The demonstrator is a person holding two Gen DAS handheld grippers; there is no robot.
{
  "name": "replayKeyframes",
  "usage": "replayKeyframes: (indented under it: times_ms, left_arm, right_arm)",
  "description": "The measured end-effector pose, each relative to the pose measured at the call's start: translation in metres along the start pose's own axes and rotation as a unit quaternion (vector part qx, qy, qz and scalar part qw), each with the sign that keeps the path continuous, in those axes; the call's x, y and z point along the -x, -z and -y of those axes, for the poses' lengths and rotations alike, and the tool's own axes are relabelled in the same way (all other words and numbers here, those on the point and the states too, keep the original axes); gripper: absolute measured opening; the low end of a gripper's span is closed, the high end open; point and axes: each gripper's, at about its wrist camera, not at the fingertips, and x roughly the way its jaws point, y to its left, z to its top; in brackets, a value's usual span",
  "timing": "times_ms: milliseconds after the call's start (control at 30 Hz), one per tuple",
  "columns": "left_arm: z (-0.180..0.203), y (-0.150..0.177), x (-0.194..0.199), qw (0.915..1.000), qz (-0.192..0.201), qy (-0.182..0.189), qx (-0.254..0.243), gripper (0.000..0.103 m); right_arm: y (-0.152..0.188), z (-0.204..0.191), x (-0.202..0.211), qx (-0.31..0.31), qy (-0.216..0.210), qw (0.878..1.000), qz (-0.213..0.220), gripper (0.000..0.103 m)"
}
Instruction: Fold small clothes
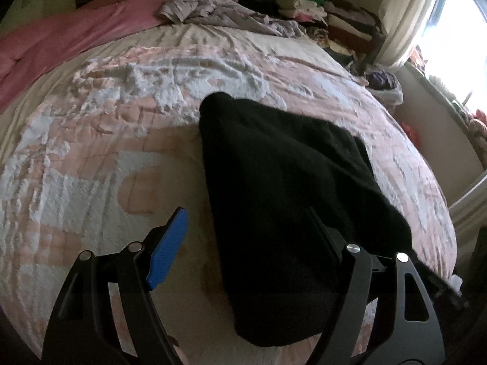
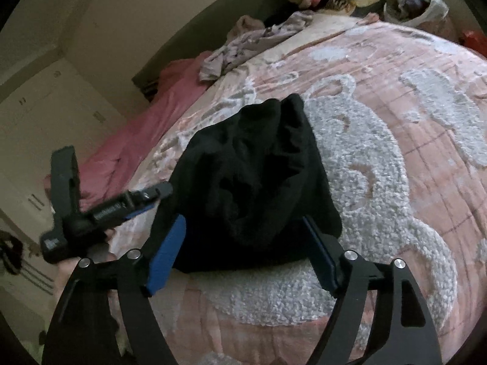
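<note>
A small black garment (image 1: 283, 200) lies bunched on the pink and white bedspread (image 1: 115, 127), near the bed's front edge. It also shows in the right wrist view (image 2: 258, 176). My left gripper (image 1: 246, 213) is open, its jaws wide apart over the garment's near left part. My right gripper (image 2: 243, 220) is open, with its jaws on either side of the garment's near end. The left gripper (image 2: 121, 206) also shows in the right wrist view, at the garment's left edge.
A pink blanket (image 1: 61, 39) lies along the far left of the bed. A crumpled lilac garment (image 1: 213, 12) lies at the head end. Stacked folded clothes (image 1: 328, 12) stand at the back right by a curtain and bright window (image 1: 450, 30).
</note>
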Motion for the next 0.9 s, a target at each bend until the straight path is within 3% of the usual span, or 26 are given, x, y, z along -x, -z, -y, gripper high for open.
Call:
replayKeyframes:
  times_ms: [67,100,133,333,533,633,667,700,767,900]
  left_arm:
    - [0.003,0.005,-0.004,1.0000,-0.004,0.000,-0.005,0.069]
    - [0.004,0.006,-0.006,1.0000,-0.005,-0.002,-0.006,0.069]
    - [0.004,0.008,-0.008,1.0000,-0.005,-0.001,-0.005,0.069]
    - [0.006,0.010,-0.007,1.0000,-0.002,0.002,-0.009,0.069]
    - [0.012,0.012,-0.007,0.9998,0.001,0.003,-0.017,0.069]
    - [0.014,0.012,-0.007,0.9998,0.004,0.001,-0.022,0.069]
    - [0.014,0.012,-0.007,0.9997,0.005,0.000,-0.024,0.069]
    - [0.015,0.012,-0.008,0.9997,0.005,0.000,-0.024,0.069]
    - [0.015,0.012,-0.007,0.9997,0.007,0.001,-0.024,0.069]
    - [0.018,0.012,-0.002,0.9996,0.013,0.002,-0.025,0.069]
  right_arm:
    - [-0.005,0.002,-0.003,-0.007,-0.016,1.000,-0.013,0.076]
    - [-0.009,0.003,-0.009,-0.012,-0.025,0.999,-0.027,0.089]
    - [-0.013,0.005,-0.015,-0.016,-0.027,0.999,-0.041,0.094]
    - [-0.040,0.007,-0.046,-0.022,-0.050,0.995,-0.078,0.095]
    - [-0.072,0.015,-0.070,-0.006,-0.024,0.995,-0.097,0.092]
    - [-0.076,0.012,-0.083,0.018,-0.004,0.994,-0.103,0.076]
    - [-0.074,0.011,-0.084,0.030,0.000,0.994,-0.103,0.066]
    - [-0.072,0.008,-0.083,0.051,0.004,0.994,-0.095,0.049]
    - [-0.069,-0.001,-0.078,0.092,0.009,0.993,-0.078,0.036]
    - [-0.072,-0.027,-0.066,0.165,0.025,0.985,-0.037,0.029]
